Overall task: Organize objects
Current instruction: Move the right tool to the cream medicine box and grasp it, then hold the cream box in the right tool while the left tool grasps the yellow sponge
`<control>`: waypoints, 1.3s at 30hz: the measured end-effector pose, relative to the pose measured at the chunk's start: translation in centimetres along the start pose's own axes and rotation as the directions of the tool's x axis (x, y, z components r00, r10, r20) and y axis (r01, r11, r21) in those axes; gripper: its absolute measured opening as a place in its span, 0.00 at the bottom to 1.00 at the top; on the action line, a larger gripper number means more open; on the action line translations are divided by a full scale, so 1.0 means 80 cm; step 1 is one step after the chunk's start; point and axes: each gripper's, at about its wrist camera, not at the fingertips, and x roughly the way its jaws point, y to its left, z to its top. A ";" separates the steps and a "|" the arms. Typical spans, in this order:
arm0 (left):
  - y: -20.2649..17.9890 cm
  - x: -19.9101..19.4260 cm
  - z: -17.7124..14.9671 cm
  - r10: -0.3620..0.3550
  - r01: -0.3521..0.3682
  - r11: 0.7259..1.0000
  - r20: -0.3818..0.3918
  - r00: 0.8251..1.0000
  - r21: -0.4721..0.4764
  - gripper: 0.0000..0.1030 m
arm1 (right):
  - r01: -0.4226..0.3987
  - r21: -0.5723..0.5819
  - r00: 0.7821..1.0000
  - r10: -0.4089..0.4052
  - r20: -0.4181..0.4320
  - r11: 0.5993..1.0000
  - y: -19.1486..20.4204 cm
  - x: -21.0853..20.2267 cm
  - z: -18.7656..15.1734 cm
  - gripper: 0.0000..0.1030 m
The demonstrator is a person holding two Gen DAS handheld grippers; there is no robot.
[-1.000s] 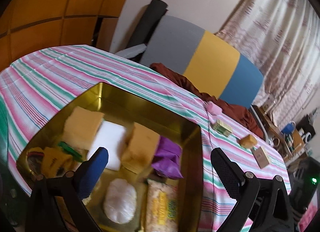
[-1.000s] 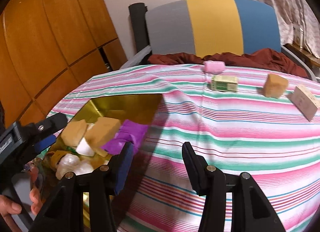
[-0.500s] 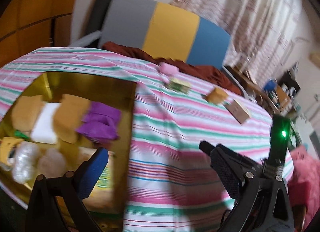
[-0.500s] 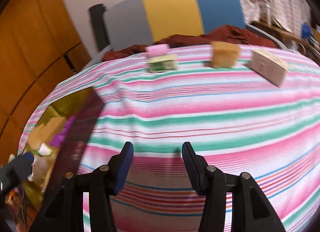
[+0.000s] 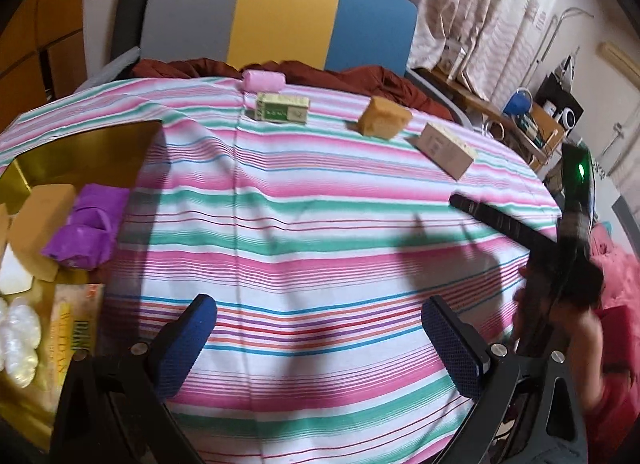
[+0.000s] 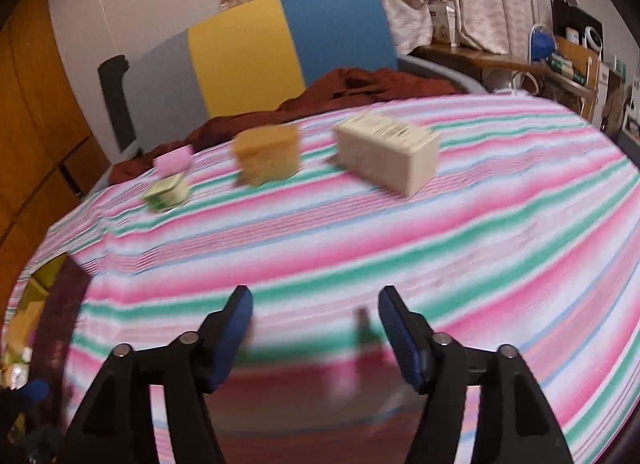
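In the left wrist view, the left hand-held gripper (image 5: pixel 318 338) hangs over the striped worktop (image 5: pixel 320 232) with its 2 blue pads wide apart and nothing between them. At 9 o'clock sits a gold tray (image 5: pixel 80 152). In it lie a purple bag (image 5: pixel 86 230), a tan block (image 5: pixel 40 220), a white block (image 5: pixel 14 270), a shiny white packet (image 5: pixel 18 334) and a yellow printed packet (image 5: pixel 70 340). Up at 12 o'clock, at the far edge of the worktop, rests a pink bar (image 5: pixel 264 81), and a green and cream box (image 5: pixel 283 108) lies just in front of it. At 1 o'clock stands an orange block (image 5: pixel 384 118), with a brown carton (image 5: pixel 444 149) near it. The right hand-held gripper (image 5: pixel 516 228) comes in at 3 o'clock (dark and blurred).

In the right wrist view, the right hand-held gripper (image 6: pixel 316 330) has its pads (image 6: pixel 236 330) opening, and nothing is between them. This view is blurry. A cream carton (image 6: pixel 386 152) stands at 12 o'clock. An orange block (image 6: pixel 267 158) is to its left at 11 o'clock, then the green and cream box (image 6: pixel 168 193) and the pink bar (image 6: pixel 174 160) at 10 o'clock. The gold tray (image 6: pixel 40 276) peeks in at 9 o'clock.
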 end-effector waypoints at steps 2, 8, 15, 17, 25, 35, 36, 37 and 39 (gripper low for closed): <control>-0.005 0.006 0.001 0.003 -0.003 1.000 -0.010 1.000 0.009 1.00 | 0.049 -0.026 0.999 -0.049 0.008 0.998 -0.017 0.012 0.024 0.69; -0.015 0.016 0.006 0.003 -0.002 1.000 -0.031 1.000 0.028 1.00 | 0.071 -0.057 0.995 -0.066 0.081 0.996 -0.059 0.040 0.098 0.69; -0.021 0.030 0.010 0.000 0.001 1.000 -0.059 0.998 0.029 1.00 | 0.051 -0.167 0.997 -0.041 0.065 0.985 -0.075 0.086 0.136 0.69; -0.023 0.033 0.012 -0.002 0.004 1.000 -0.058 0.998 0.031 1.00 | 0.042 -0.180 0.998 -0.032 0.058 0.983 -0.076 0.093 0.133 0.69; -0.040 0.047 0.025 -0.001 0.006 0.997 -0.060 0.998 0.074 1.00 | 0.006 -0.213 0.999 0.003 0.042 0.977 -0.067 0.112 0.124 0.63; -0.063 0.075 0.048 0.000 0.008 0.994 -0.070 0.998 0.107 1.00 | 0.087 -0.186 0.994 -0.074 0.078 0.979 -0.059 0.101 0.106 0.53; -0.065 0.078 0.051 0.000 0.008 0.994 -0.070 0.998 0.106 1.00 | 0.101 -0.178 0.993 -0.088 0.082 0.979 -0.059 0.099 0.104 0.53; -0.066 0.082 0.057 -0.002 0.009 0.995 -0.070 0.998 0.104 1.00 | 0.122 -0.167 0.990 -0.108 0.089 0.978 -0.059 0.096 0.102 0.53; -0.070 0.090 0.068 0.006 0.001 0.994 -0.066 0.998 0.105 1.00 | 0.153 -0.144 0.985 -0.138 0.105 0.978 -0.060 0.090 0.097 0.53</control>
